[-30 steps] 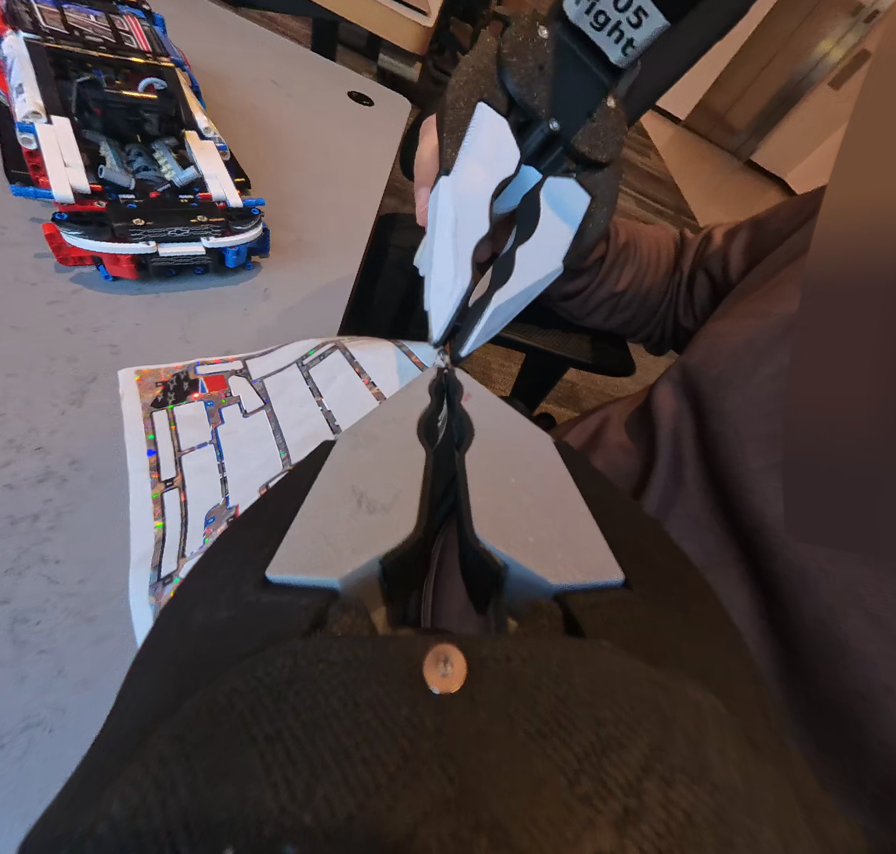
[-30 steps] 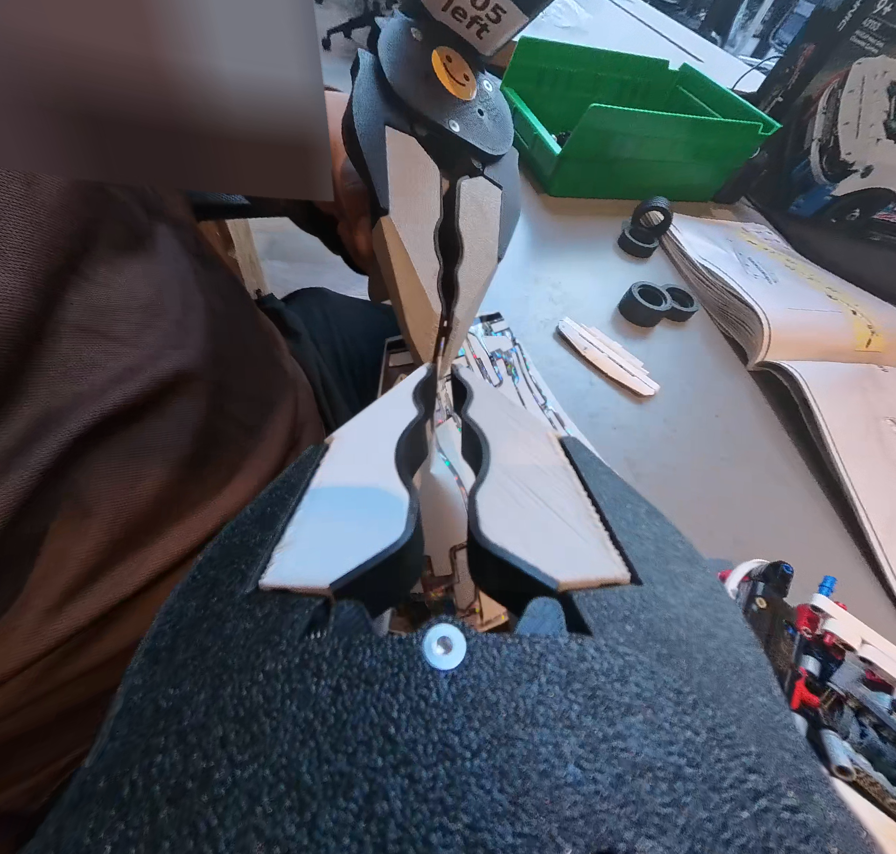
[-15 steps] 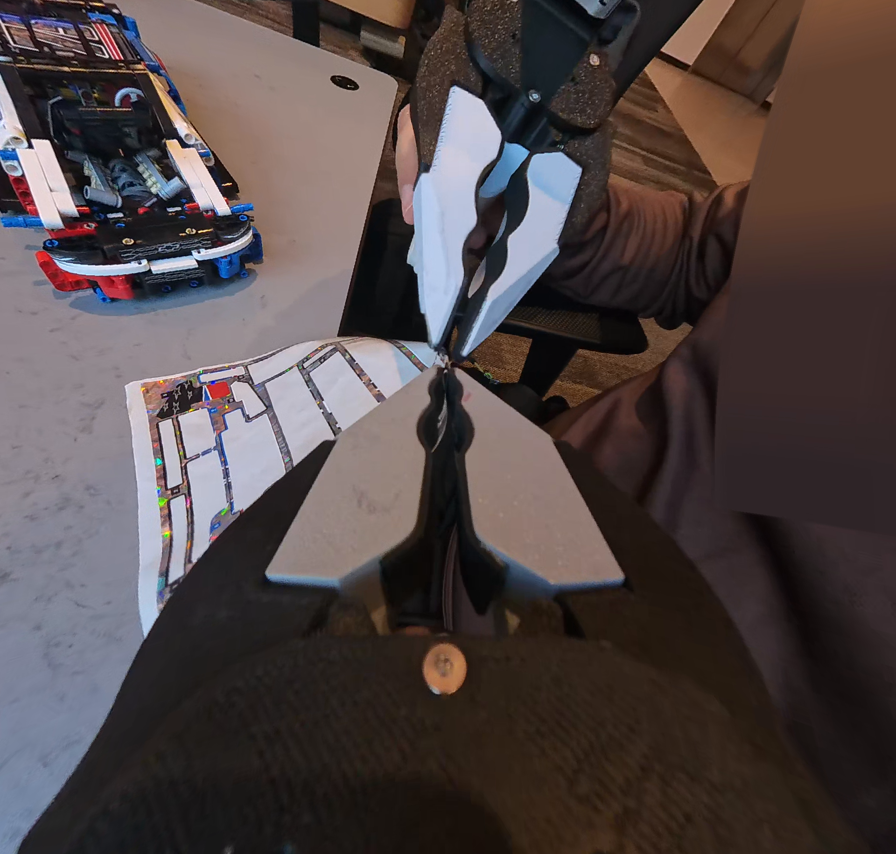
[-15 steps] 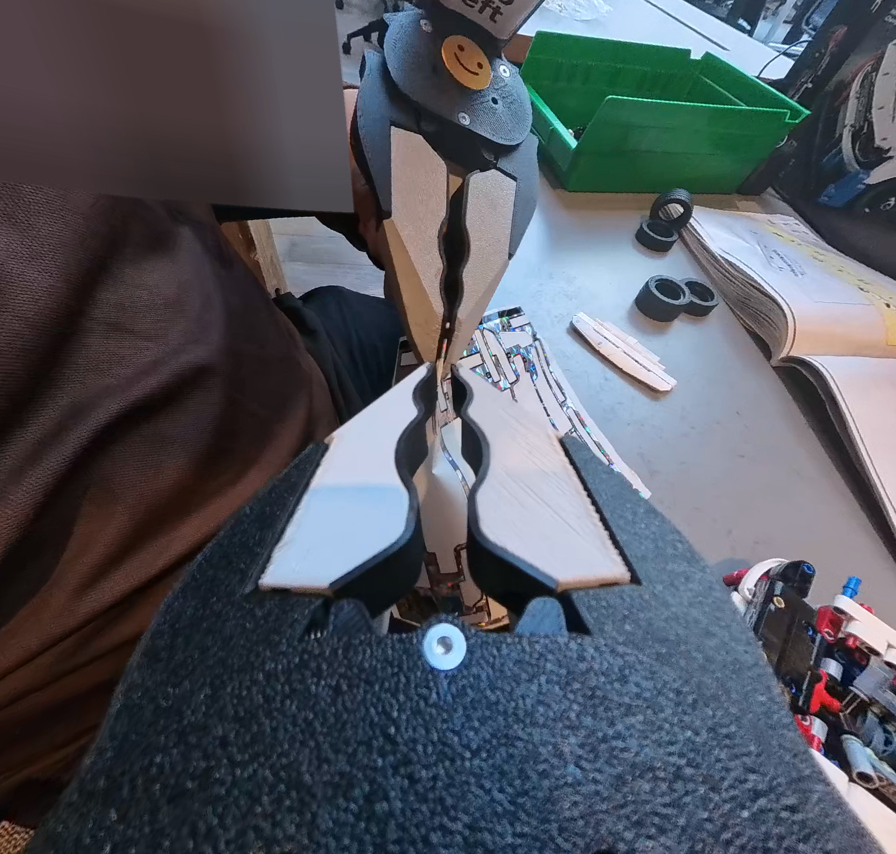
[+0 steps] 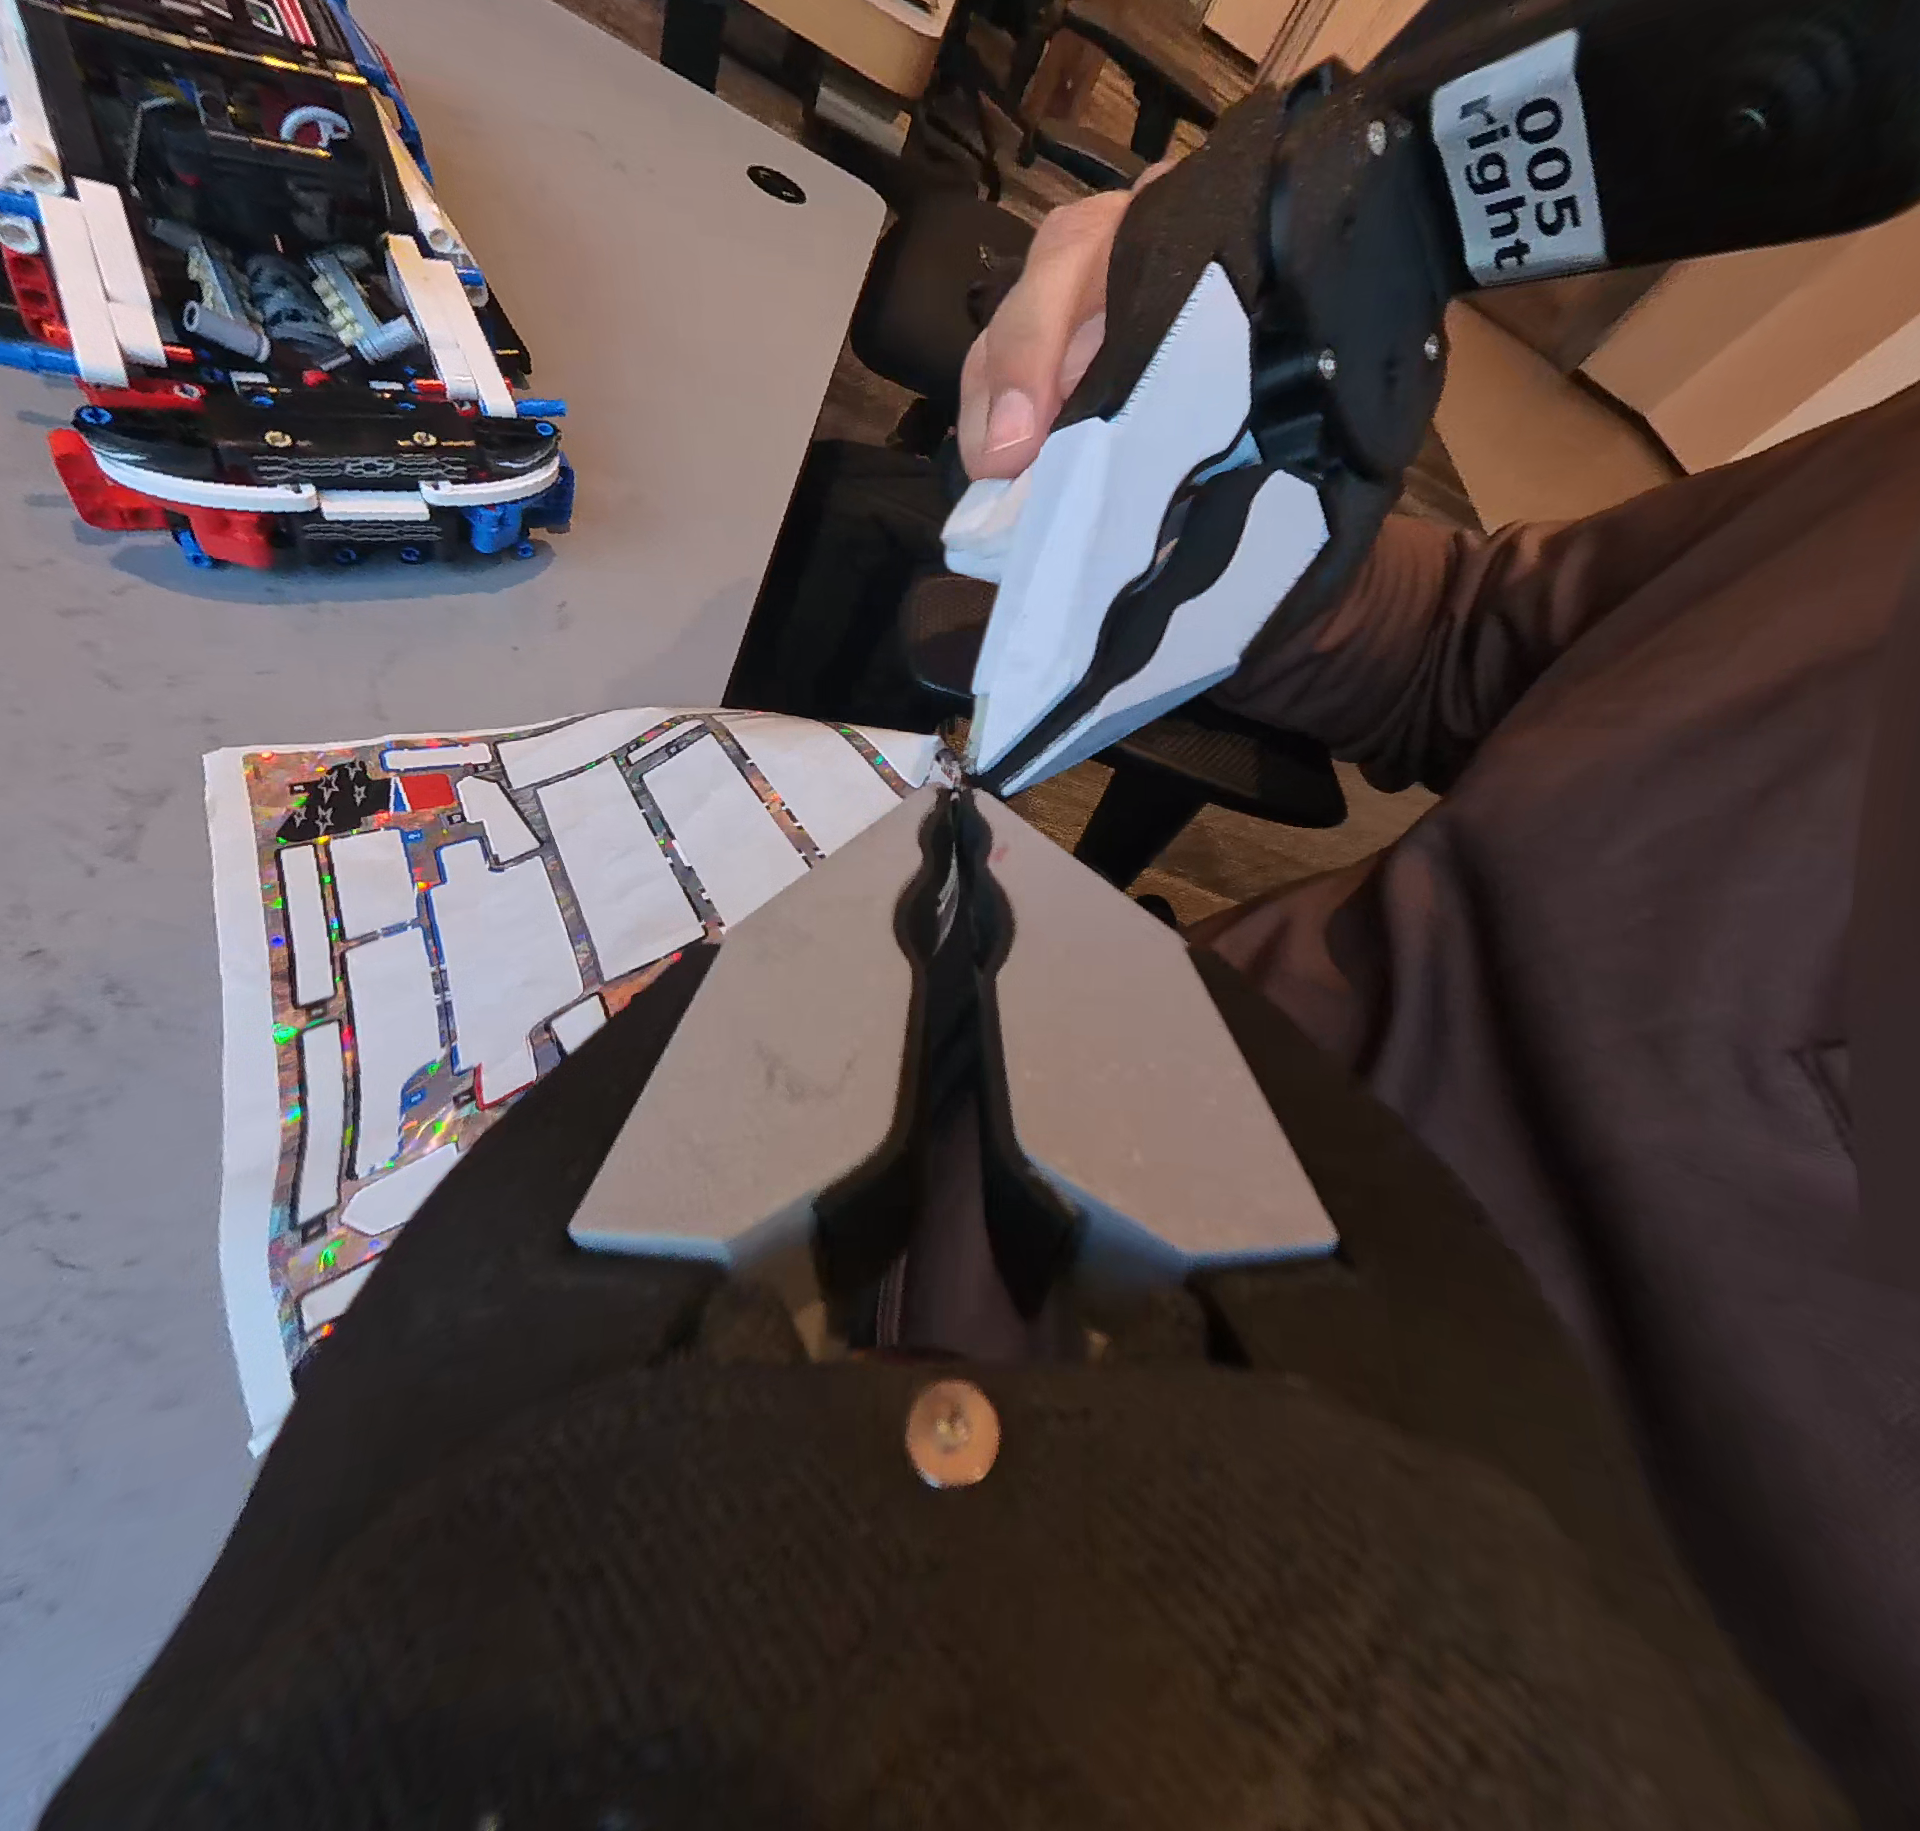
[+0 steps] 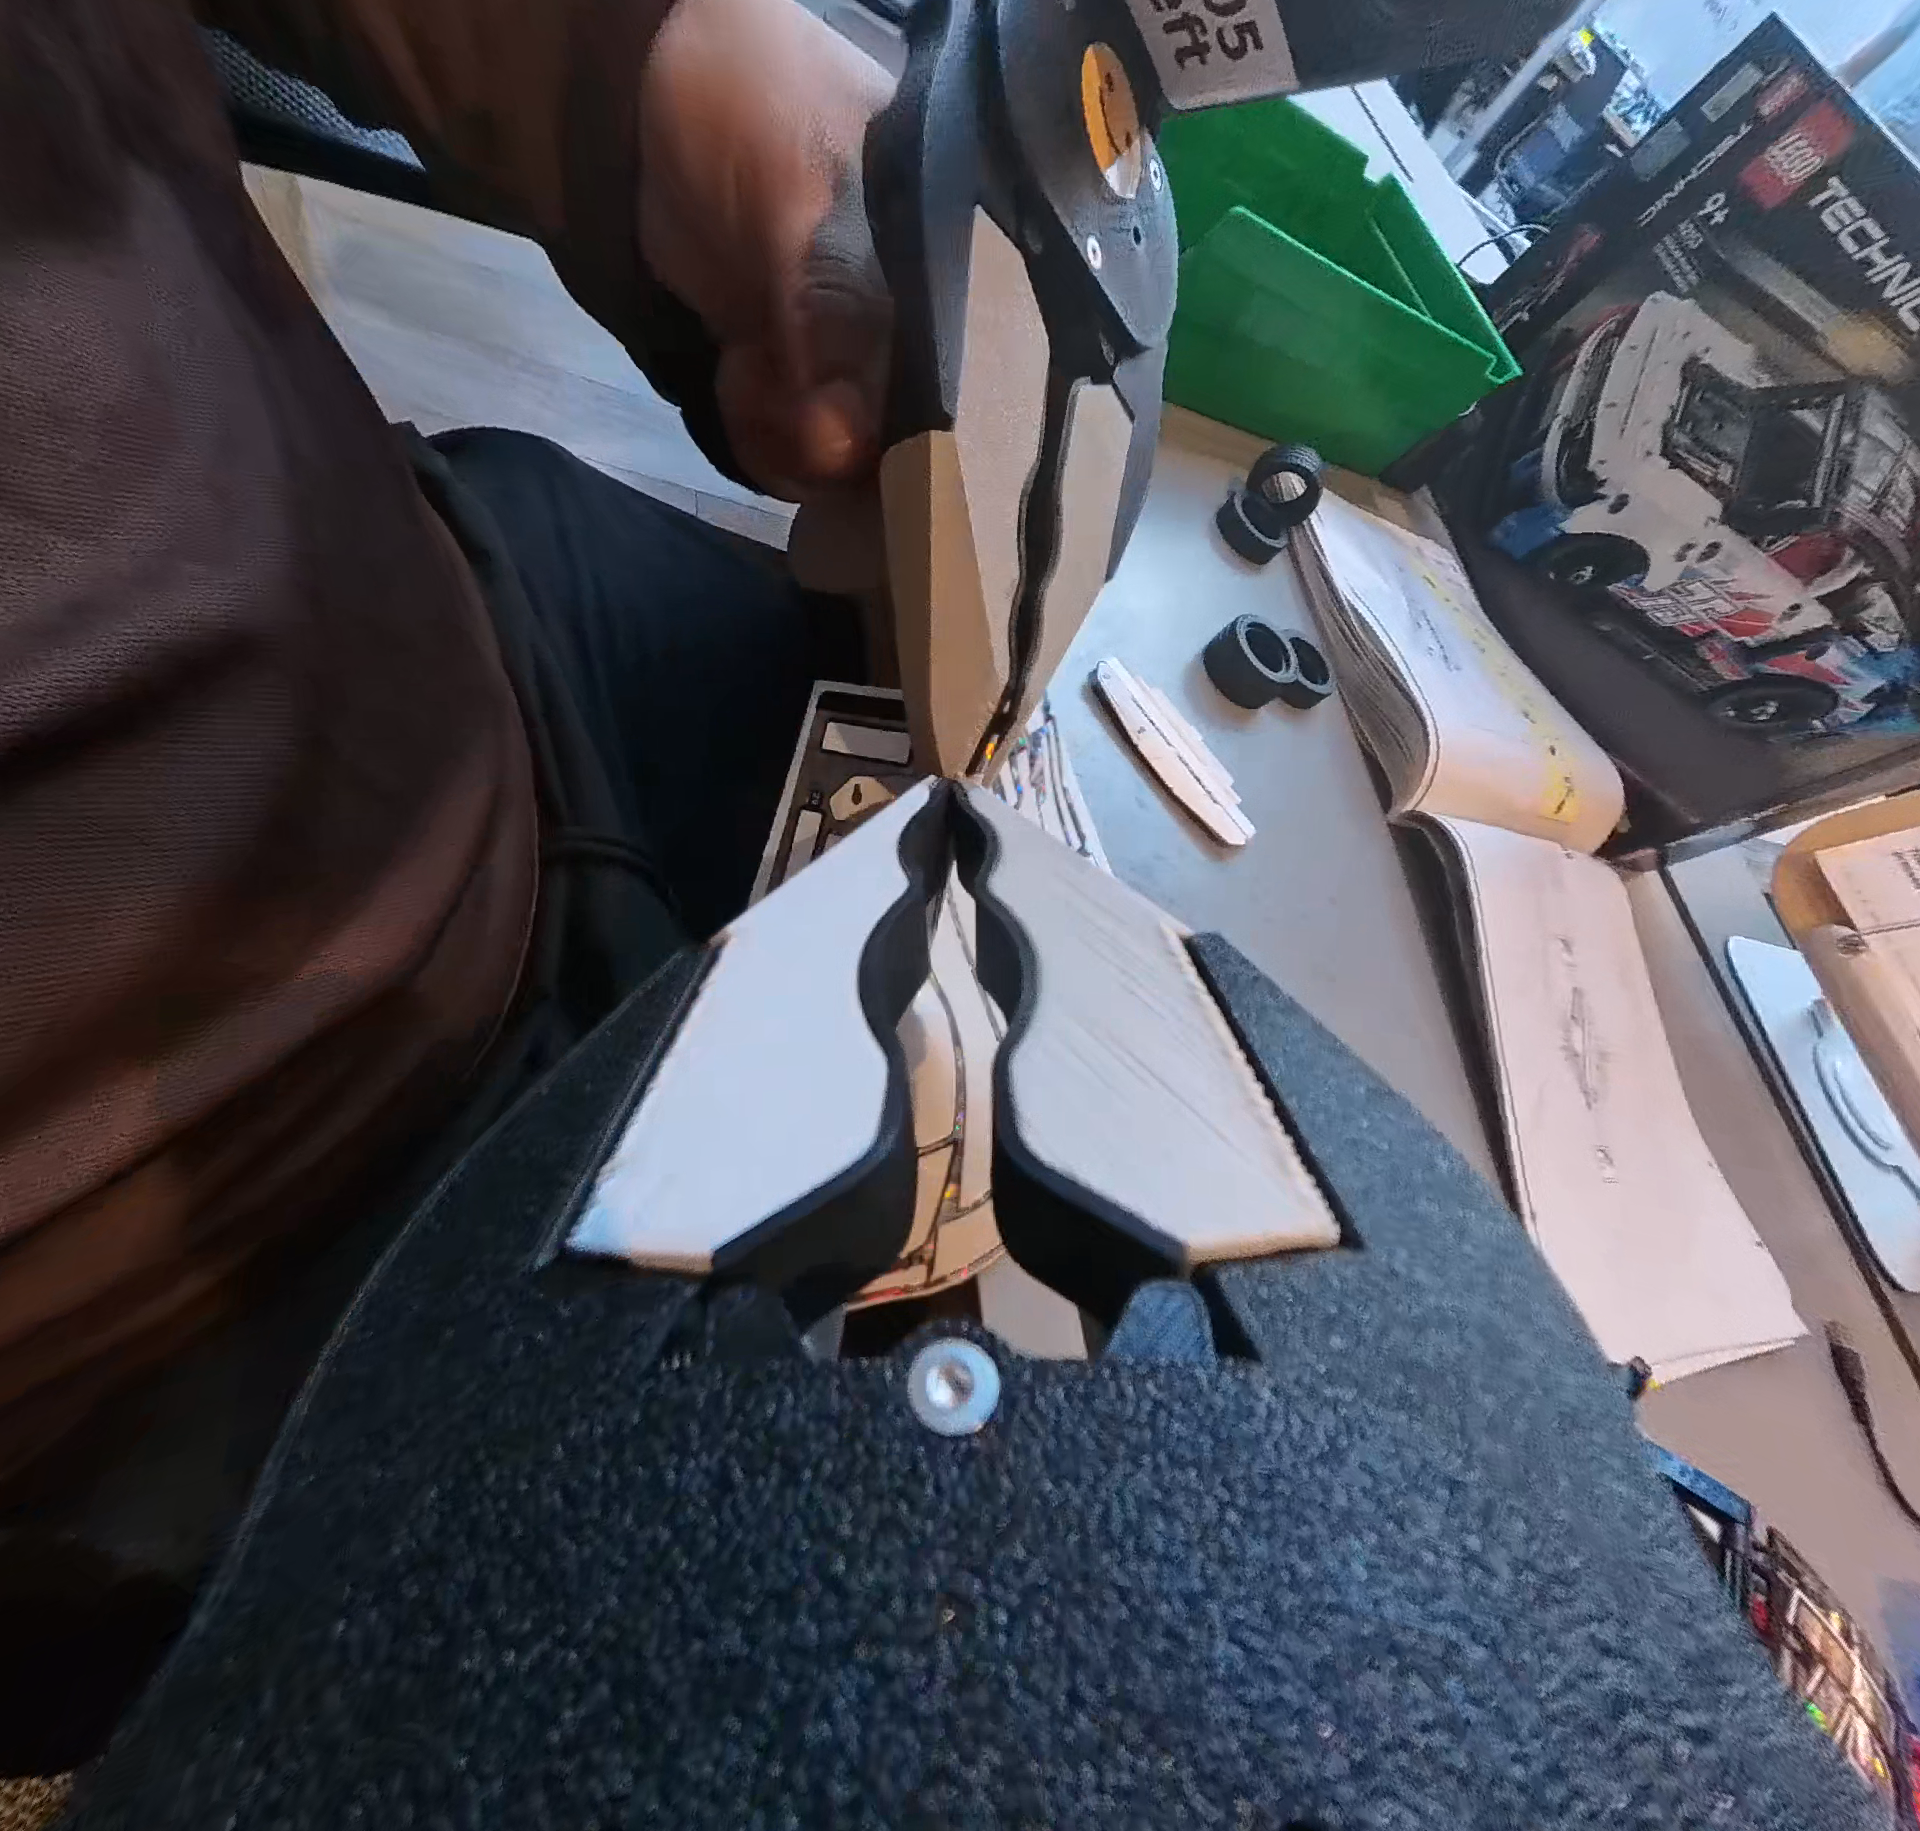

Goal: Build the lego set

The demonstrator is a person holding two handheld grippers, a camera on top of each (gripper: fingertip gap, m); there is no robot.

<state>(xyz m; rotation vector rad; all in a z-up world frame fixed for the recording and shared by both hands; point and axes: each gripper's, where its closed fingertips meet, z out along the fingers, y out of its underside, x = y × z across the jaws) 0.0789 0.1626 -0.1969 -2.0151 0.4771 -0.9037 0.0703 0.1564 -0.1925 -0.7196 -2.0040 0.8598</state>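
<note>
A sticker sheet point(image 5: 499, 908) with holographic edging lies on the grey table point(image 5: 104, 742), and its far corner is lifted off the table's edge. My left gripper point(image 5: 951, 799) is shut on that corner. My right gripper point(image 5: 977, 765) comes in from the upper right, also shut, tip to tip with the left one on the same corner. In the right wrist view my right gripper point(image 6: 951, 792) meets the left gripper point(image 6: 971, 758), and the sheet point(image 6: 956, 1106) shows through the jaw gap. A part-built red, white and blue lego car point(image 5: 281, 275) stands at the far left.
Behind the sheet lie a green bin point(image 6: 1299, 327), black tyres point(image 6: 1262, 664), white lego panels point(image 6: 1164, 753), an open instruction booklet point(image 6: 1455, 659) and the set's box point(image 6: 1714, 431). The table edge point(image 5: 790, 493) runs past a black chair point(image 5: 935, 275). The person's brown sleeve point(image 5: 1558, 846) is close by. Left and right tips are no more than a few centimetres apart.
The right gripper has swung and rolled over to the right while both tips stay pinched on the sheet's corner. The left gripper has tilted in the right wrist view.
</note>
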